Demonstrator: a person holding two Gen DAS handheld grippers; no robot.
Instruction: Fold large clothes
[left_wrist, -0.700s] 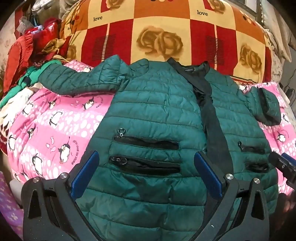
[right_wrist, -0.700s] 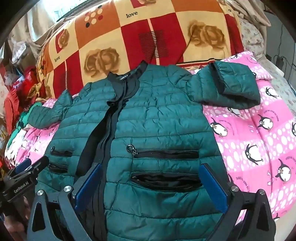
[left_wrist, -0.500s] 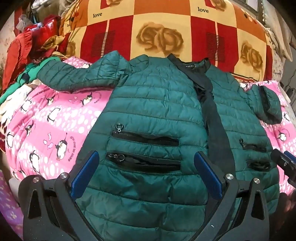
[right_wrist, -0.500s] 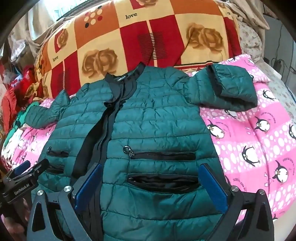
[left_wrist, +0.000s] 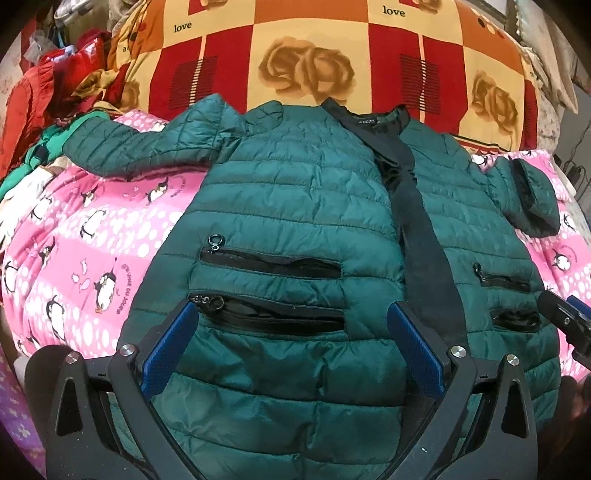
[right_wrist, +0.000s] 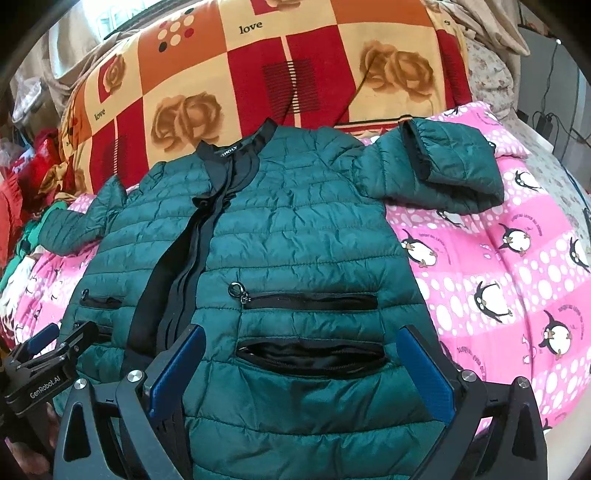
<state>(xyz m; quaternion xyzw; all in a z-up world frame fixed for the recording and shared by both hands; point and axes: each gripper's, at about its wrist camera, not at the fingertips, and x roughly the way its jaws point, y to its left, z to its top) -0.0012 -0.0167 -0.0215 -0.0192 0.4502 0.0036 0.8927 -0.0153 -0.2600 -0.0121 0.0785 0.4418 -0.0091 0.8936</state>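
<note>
On the pink penguin-print bed cover (left_wrist: 92, 236), a dark green quilted puffer jacket (left_wrist: 295, 206) lies front-up, spread for folding. Left tongs (left_wrist: 291, 347) and right tongs (right_wrist: 303, 369) hover apart near its hem, holding nothing.

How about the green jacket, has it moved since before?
No. The green jacket has its collar still just under the same rose on the checked blanket.

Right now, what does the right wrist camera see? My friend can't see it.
A green puffy jacket lies spread front-up on a pink penguin blanket. The right claw, open, hovers over its lower pockets, and the left claw peeks in at the left edge.
</note>
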